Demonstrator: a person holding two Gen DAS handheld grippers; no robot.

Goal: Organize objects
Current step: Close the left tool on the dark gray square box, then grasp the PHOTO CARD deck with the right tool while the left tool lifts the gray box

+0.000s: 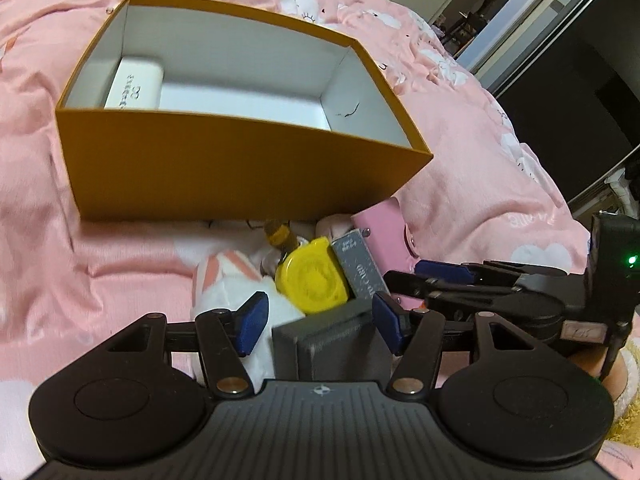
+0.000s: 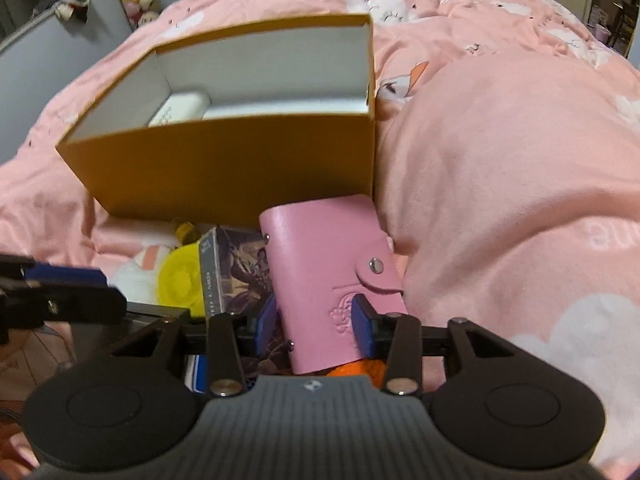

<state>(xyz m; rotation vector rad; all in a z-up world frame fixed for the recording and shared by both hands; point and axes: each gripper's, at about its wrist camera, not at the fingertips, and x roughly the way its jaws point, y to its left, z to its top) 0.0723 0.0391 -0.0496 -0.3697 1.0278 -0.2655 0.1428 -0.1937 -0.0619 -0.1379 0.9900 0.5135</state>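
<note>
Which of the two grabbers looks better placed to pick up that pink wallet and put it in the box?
Right. The right hand-held gripper already has the pink wallet between its open fingers, just before the orange box. The left hand-held gripper straddles a grey box instead.

Left gripper (image 1: 320, 322) jaws spread wide; right gripper (image 2: 316, 322) jaws parted.

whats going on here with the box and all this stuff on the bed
A person is sorting small items into an orange box on a pink duvet. The right hand-held gripper straddles a pink wallet; the left hand-held gripper hovers open over a grey box. A white case is already inside.
</note>
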